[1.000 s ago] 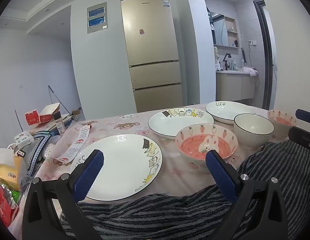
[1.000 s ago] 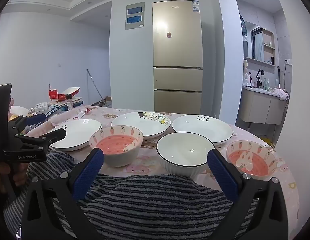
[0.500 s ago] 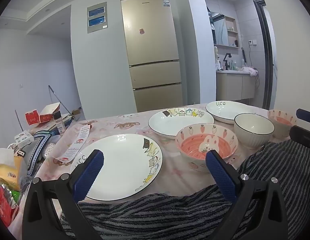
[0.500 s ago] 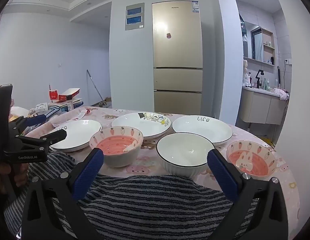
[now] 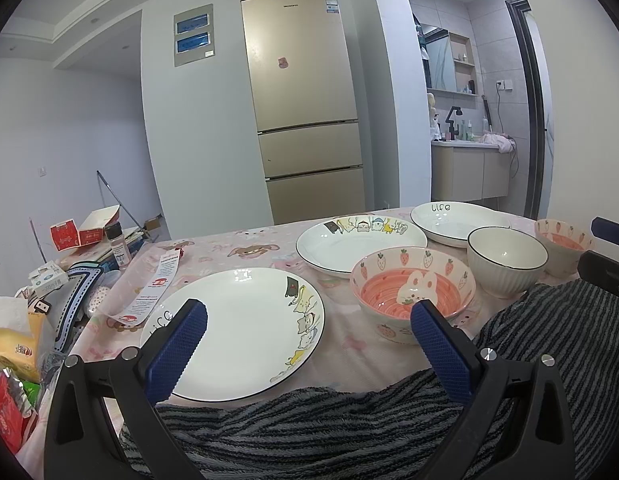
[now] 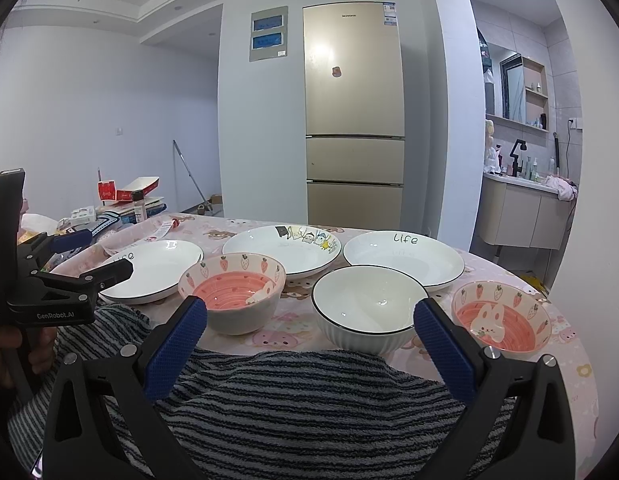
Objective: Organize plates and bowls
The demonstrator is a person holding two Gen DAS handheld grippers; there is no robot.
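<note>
Three white plates lie on the pink tablecloth: a near left plate [image 5: 237, 324] [image 6: 153, 268], a cartoon-rimmed plate [image 5: 361, 240] [image 6: 281, 248] and a "life" plate [image 5: 457, 220] [image 6: 401, 256]. In front stand a pink strawberry bowl [image 5: 413, 300] [image 6: 233, 292], a white ribbed bowl [image 5: 505, 260] [image 6: 365, 308] and a second pink bowl [image 5: 561, 244] [image 6: 501, 320]. My left gripper [image 5: 309, 316] is open and empty above the near edge, in front of the left plate. My right gripper [image 6: 309, 316] is open and empty in front of the white bowl. The left gripper also shows in the right wrist view [image 6: 69, 256].
A grey striped towel [image 5: 349, 424] [image 6: 309, 408] covers the table's near edge. Boxes, a spice jar [image 5: 117, 240], snack packets and a leaflet [image 5: 153, 288] clutter the left side. A gold fridge [image 5: 305, 104] stands behind the table, a bathroom vanity [image 6: 517, 216] to the right.
</note>
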